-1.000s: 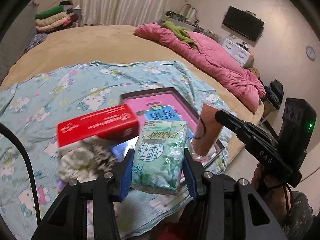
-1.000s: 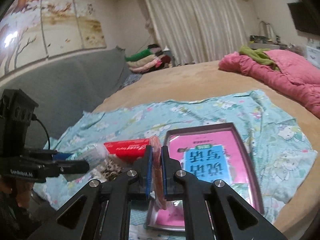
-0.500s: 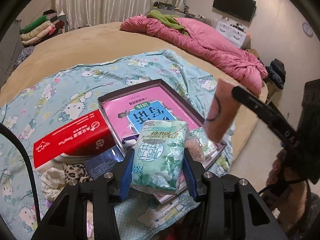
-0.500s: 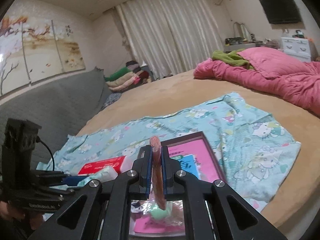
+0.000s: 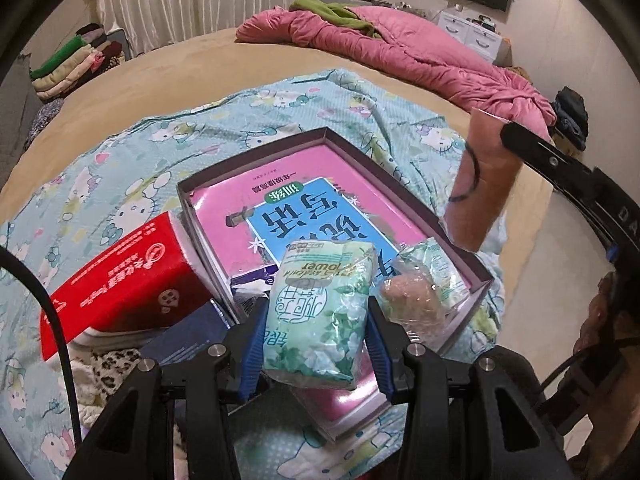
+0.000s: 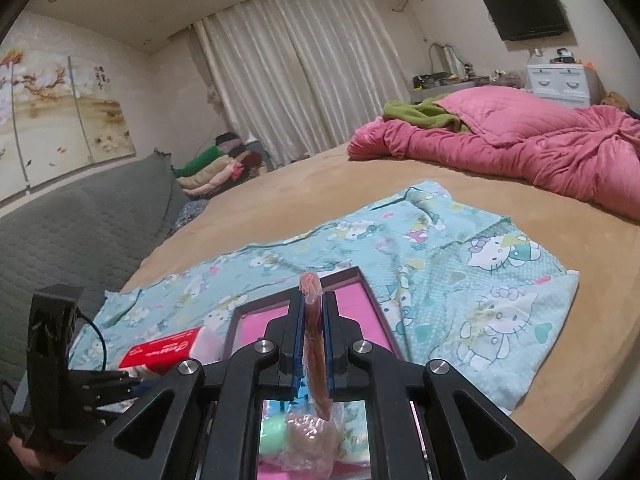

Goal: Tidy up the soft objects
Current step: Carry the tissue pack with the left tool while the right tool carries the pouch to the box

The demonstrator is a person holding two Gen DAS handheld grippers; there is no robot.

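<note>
I see a bedroom with a wide bed under a tan cover. A light blue cartoon-cat sheet is spread over its near part. A rumpled pink quilt lies at upper right of the right wrist view, with a green cloth on it. Pale curtains hang at centre top, a dark screen on the wall at upper right, a white drawer unit below it. Folded clothes are stacked at mid left by a grey padded headboard.

On the sheet sits a shallow box lined with a pink and blue book cover; a red carton lies just beside it at left.

My left claw is clamped on a green tissue pack above the box's near corner. My right claw is pinched tight on a flat pinkish wrapped piece, hanging over the box's right edge.
</note>
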